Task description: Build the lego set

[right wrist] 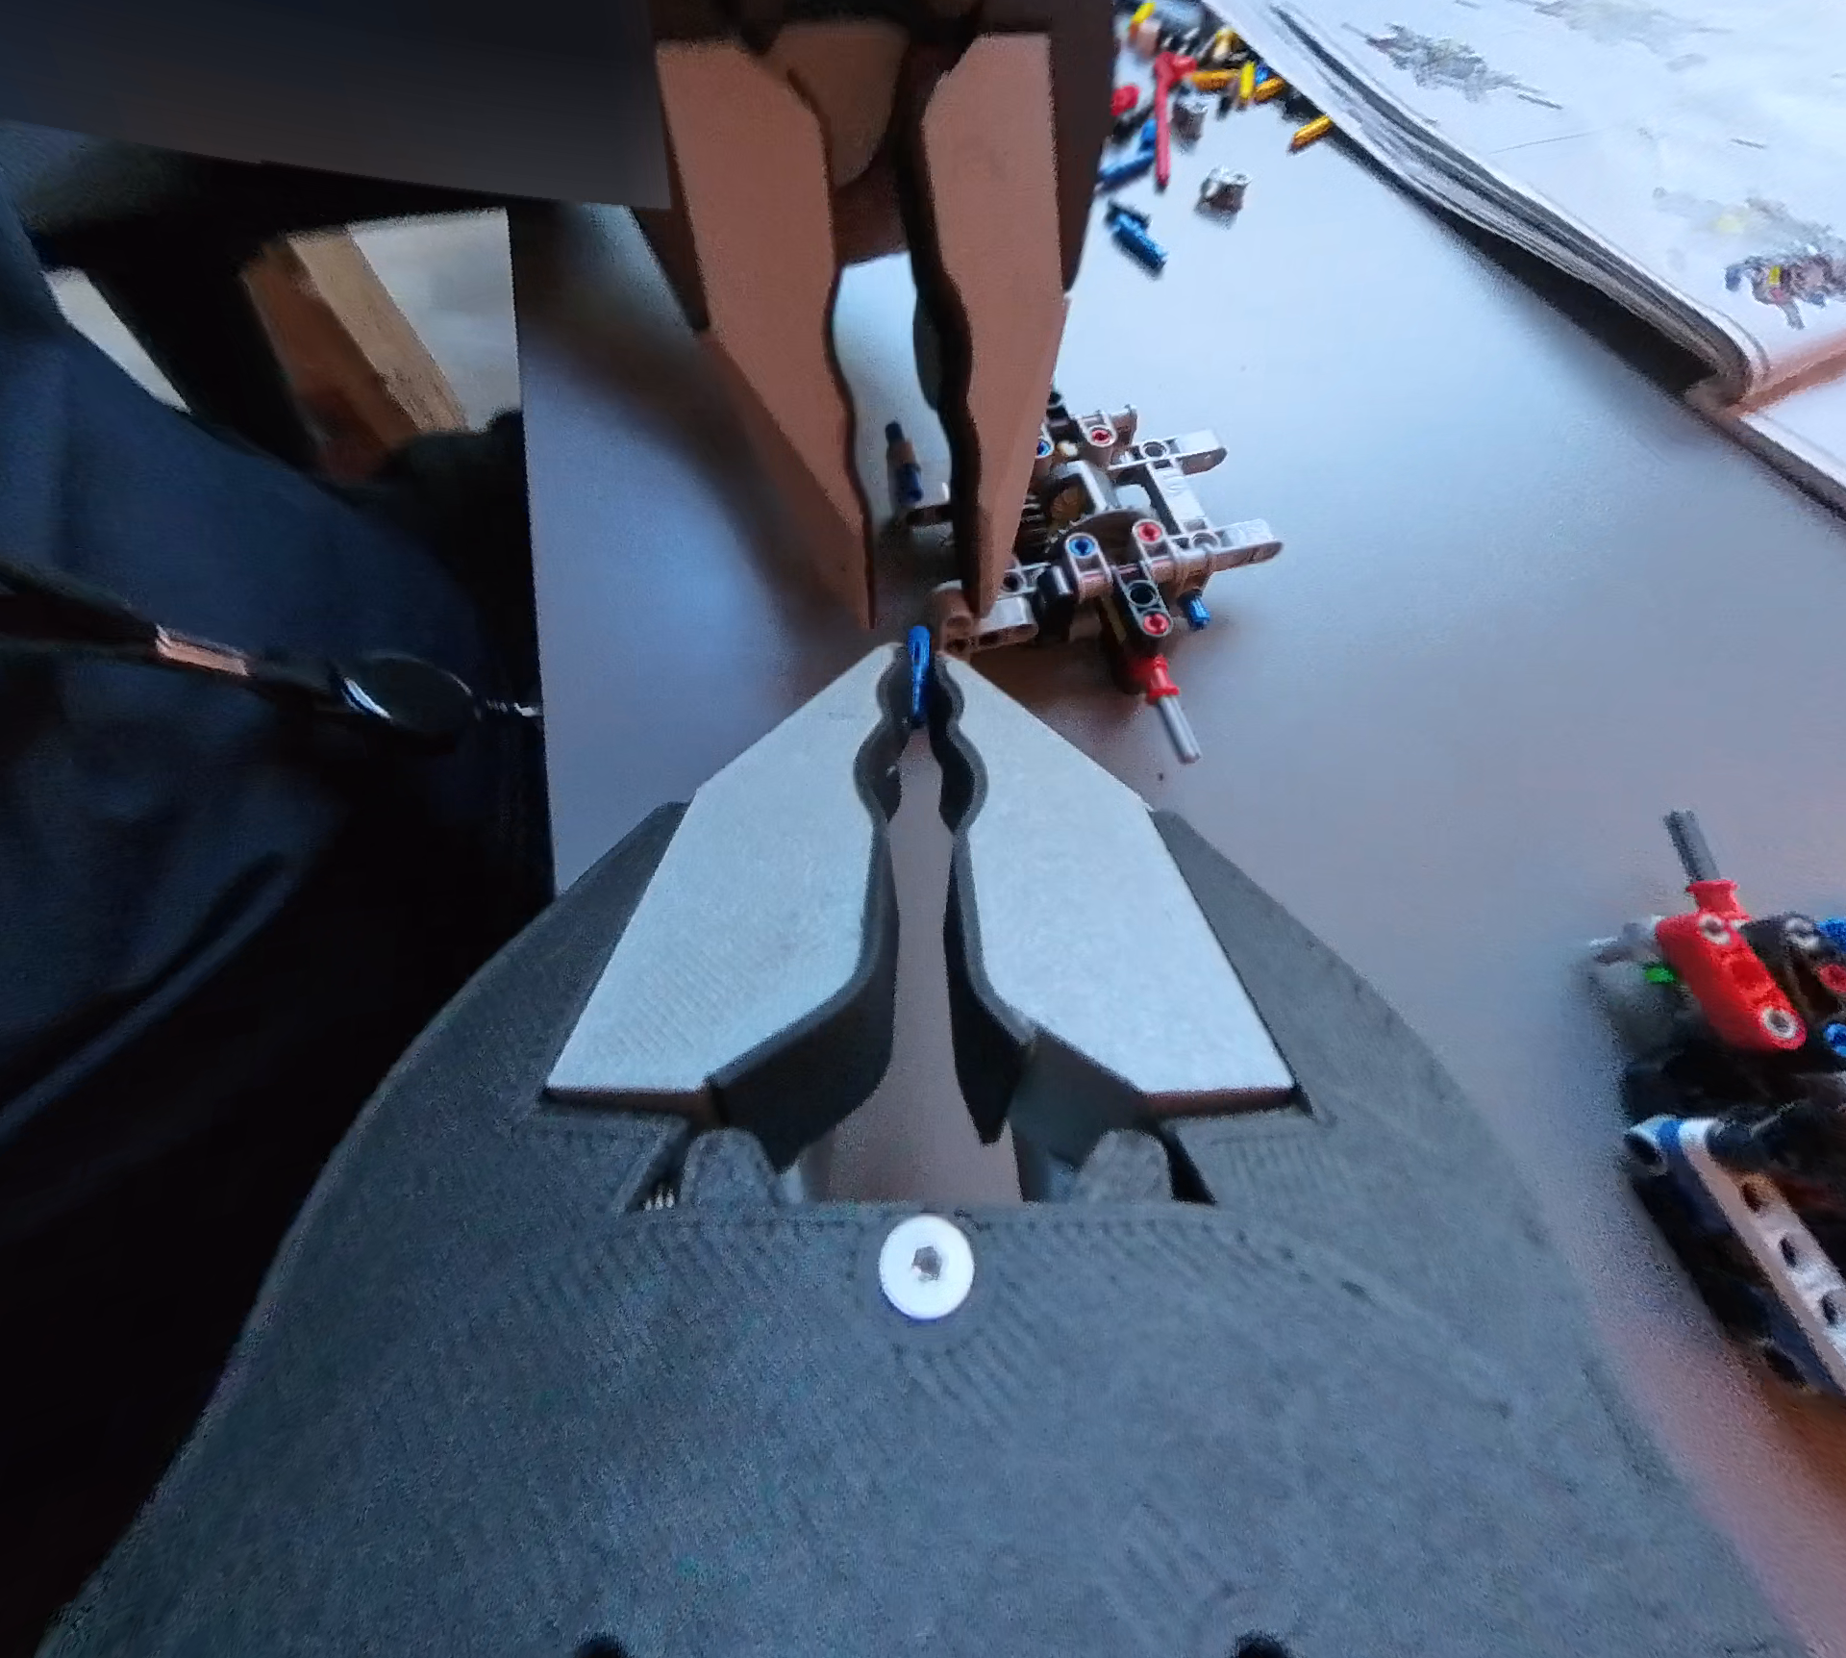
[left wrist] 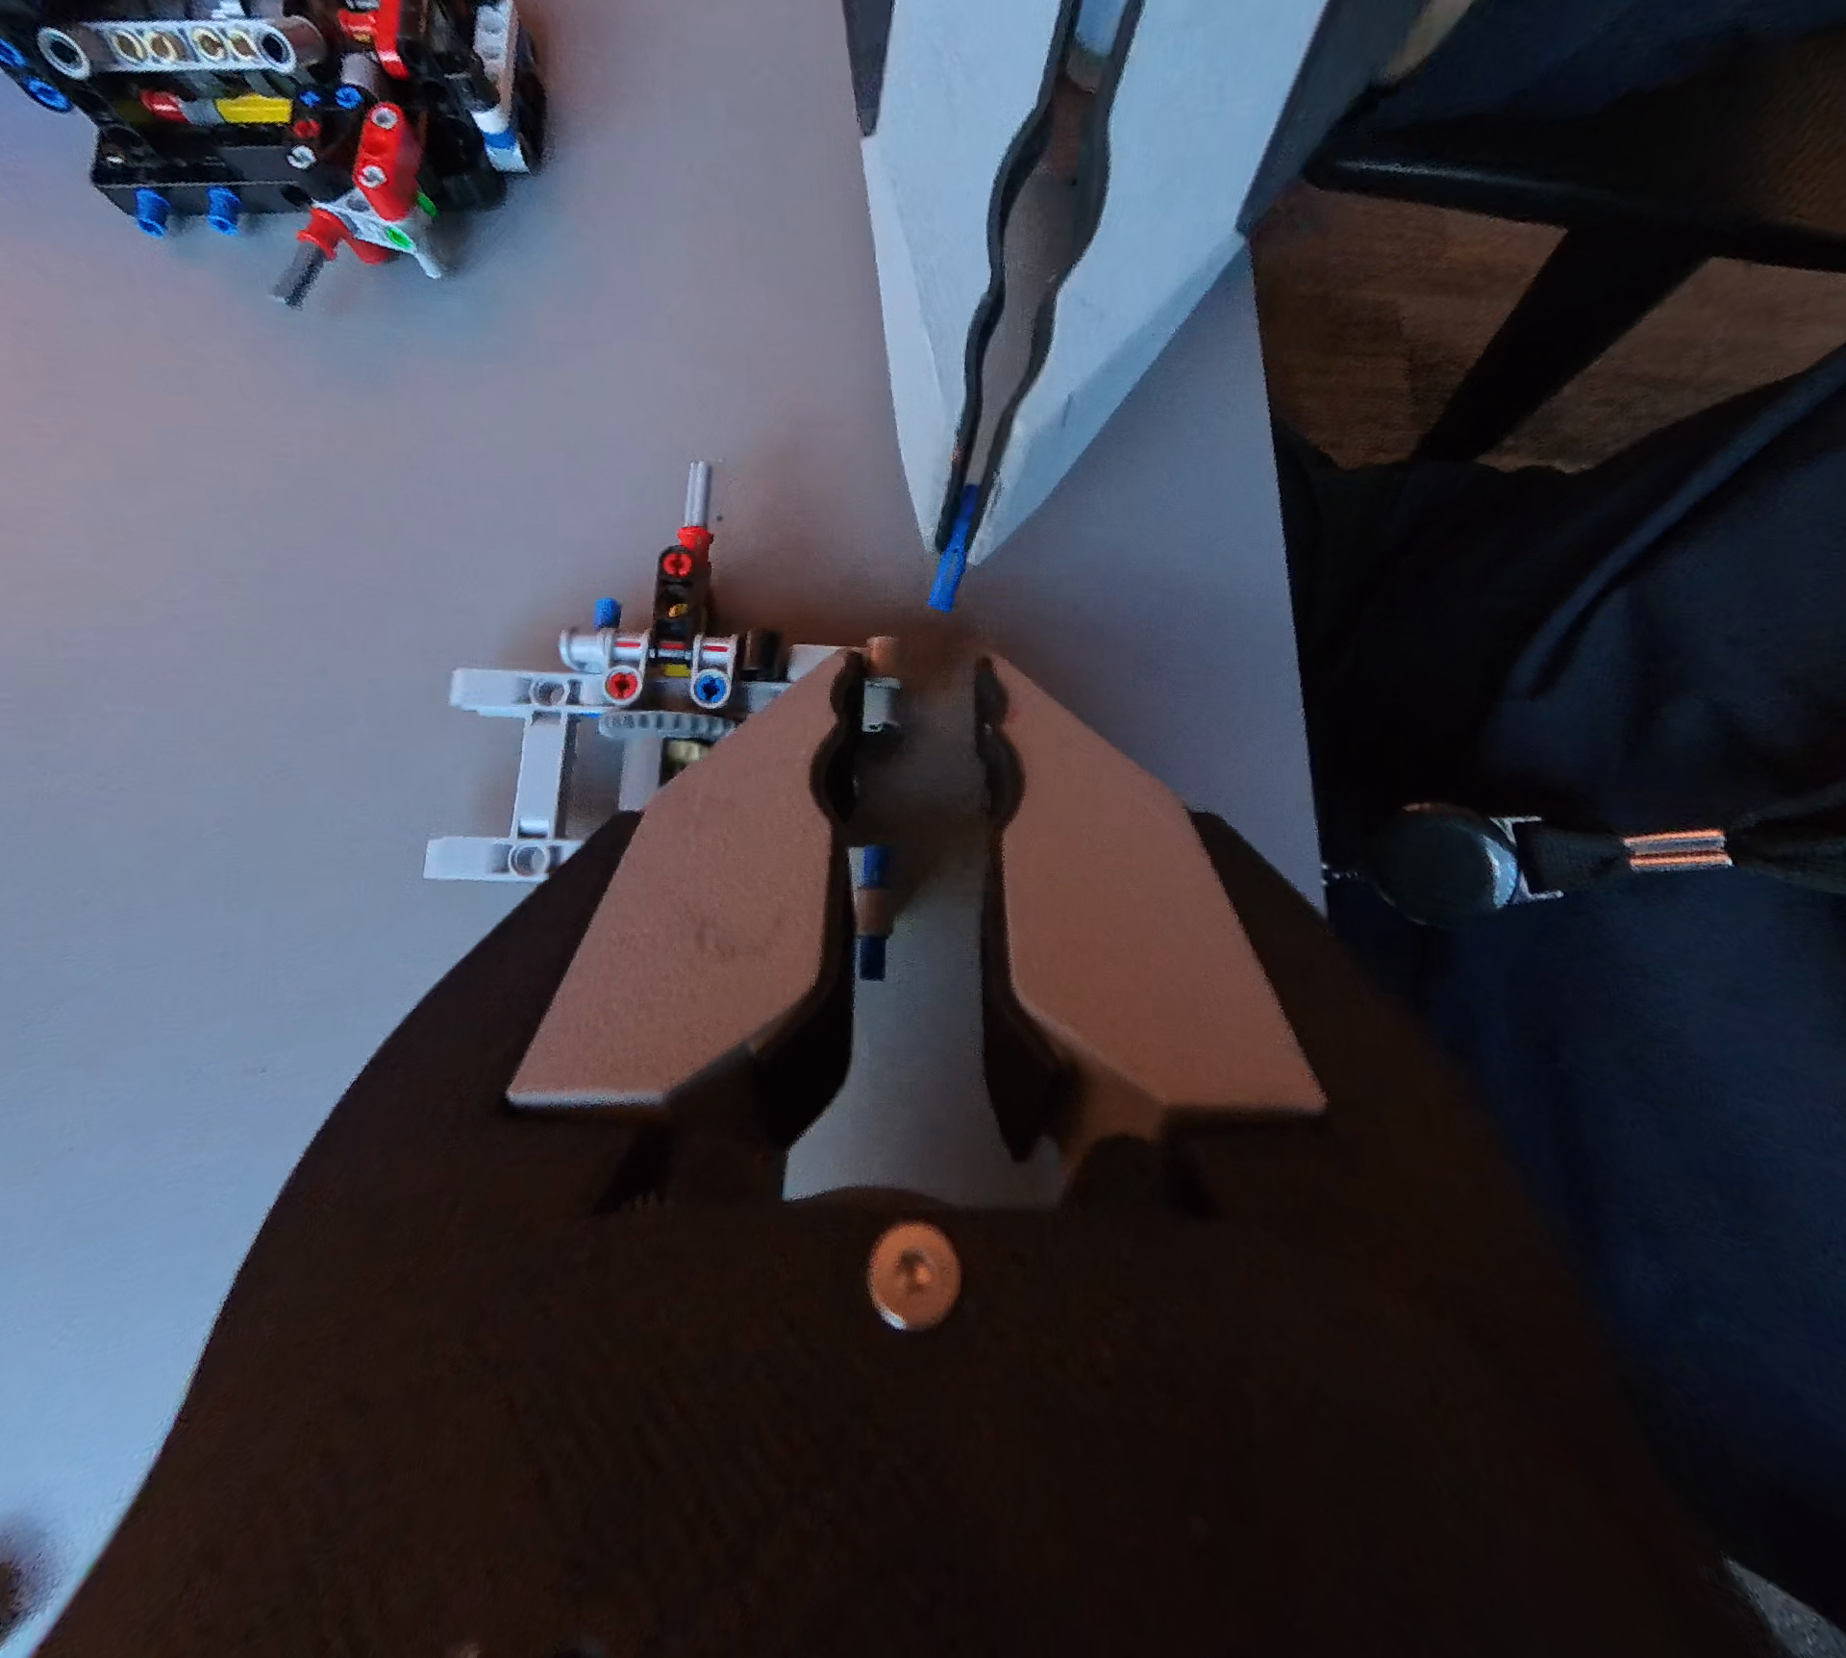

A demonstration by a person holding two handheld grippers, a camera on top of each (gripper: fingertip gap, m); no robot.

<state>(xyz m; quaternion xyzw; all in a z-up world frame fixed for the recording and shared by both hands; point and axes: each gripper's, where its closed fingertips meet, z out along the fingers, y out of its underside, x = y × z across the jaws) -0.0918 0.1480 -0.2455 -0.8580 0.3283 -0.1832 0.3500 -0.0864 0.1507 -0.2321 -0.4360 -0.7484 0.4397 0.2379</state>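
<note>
The left gripper's (left wrist: pixel 924 681) brown fingers (left wrist: pixel 719 891) cover the right end of the grey brick frame (left wrist: pixel 544 756) at frame centre. The black-and-red brick assembly (right wrist: pixel 1758 1060) is cut by the right edge. Loose pieces (right wrist: pixel 1189 101) at upper centre are too small to identify.

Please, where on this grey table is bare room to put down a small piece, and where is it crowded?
Bare grey table lies between the black-and-red brick model and the light grey frame assembly. Also bare: between that frame and the open instruction booklet. Crowded: around both grippers' tips, and the loose coloured pins by the booklet.
</note>
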